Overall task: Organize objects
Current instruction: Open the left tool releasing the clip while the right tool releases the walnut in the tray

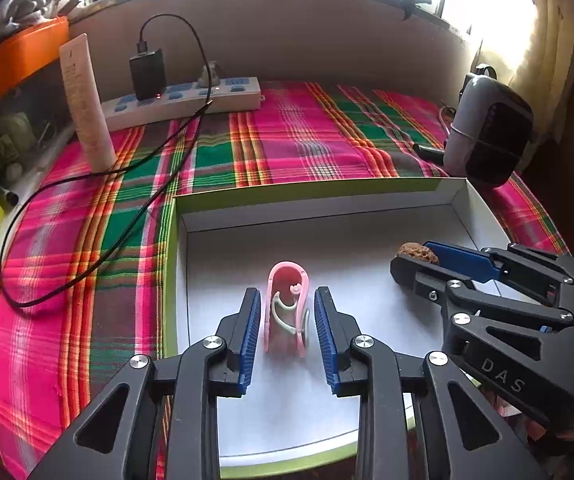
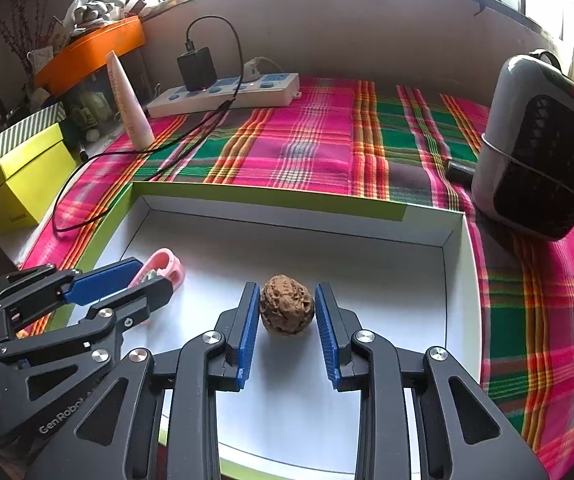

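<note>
pink clip (image 1: 285, 309) between released left tongs (image 1: 285, 334), walnut (image 2: 285, 309) between released right tongs (image 2: 285, 330), white box (image 2: 453, 280)

Left claw (image 1: 285, 304) matte black linkage arms, ribbed blue pads, silver round screws, triangular cut-outs, white "GenRobot" lettering, right claw (image 2: 287, 300) the same build, white "DAS" lettering along its arm

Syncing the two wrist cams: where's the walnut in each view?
Left wrist: walnut right of centre, at the tips of the right gripper, on the tray floor.
Right wrist: walnut at centre, lower half, between the right gripper's open pads, small gaps both sides.
Shared landmark: the tray's far white wall, behind the walnut in both.
</note>
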Demonstrator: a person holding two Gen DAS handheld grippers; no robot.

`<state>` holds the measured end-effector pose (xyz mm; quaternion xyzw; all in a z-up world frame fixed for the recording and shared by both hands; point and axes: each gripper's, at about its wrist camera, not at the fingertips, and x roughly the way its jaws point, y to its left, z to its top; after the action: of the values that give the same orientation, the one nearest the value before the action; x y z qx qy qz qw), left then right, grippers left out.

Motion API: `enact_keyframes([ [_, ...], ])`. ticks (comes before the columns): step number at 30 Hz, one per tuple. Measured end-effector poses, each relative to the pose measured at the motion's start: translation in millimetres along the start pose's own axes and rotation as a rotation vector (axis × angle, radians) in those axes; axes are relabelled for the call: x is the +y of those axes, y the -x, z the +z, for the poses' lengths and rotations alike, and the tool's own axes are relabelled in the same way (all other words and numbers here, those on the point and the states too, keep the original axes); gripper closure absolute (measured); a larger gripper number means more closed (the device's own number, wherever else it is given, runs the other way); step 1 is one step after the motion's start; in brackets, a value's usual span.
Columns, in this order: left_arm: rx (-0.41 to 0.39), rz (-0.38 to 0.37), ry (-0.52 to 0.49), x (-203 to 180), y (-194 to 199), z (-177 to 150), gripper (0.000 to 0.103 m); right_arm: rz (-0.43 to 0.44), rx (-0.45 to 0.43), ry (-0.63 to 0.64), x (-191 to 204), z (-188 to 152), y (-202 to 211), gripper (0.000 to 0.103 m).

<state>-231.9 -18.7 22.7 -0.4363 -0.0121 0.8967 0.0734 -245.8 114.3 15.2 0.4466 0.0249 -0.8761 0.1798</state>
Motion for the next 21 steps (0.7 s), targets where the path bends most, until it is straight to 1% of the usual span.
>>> enact_keyframes([
  [2, -0.005, -0.002, 0.001, 0.1, 2.9, 0.0, 0.073, 0.000, -0.004, -0.003, -0.1, -1.1, 1.8, 0.063],
  [3, -0.008, -0.004, 0.001, -0.1, 4.9, -0.5, 0.073, 0.001, -0.007, -0.005, -0.1, -1.7, 3.1, 0.063],
  [8, -0.013, -0.003, 0.005, 0.0, 12.5, -5.0, 0.069, -0.008, -0.012, -0.014, -2.1, -4.7, 7.3, 0.062],
  [12, -0.030, 0.013, 0.000, -1.0, 21.3, -9.3, 0.068, -0.005, -0.025, -0.028, -3.3, -8.0, 14.5, 0.062],
  [15, -0.036, 0.006, 0.009, -1.9, 27.3, -12.9, 0.068, -0.002, -0.035, -0.034, -1.9, -10.2, 20.4, 0.062],
  [21, -0.048, 0.017, 0.019, -6.5, 39.1, -23.5, 0.067, 0.006, -0.061, -0.036, 3.4, -18.3, 33.9, 0.062],
])
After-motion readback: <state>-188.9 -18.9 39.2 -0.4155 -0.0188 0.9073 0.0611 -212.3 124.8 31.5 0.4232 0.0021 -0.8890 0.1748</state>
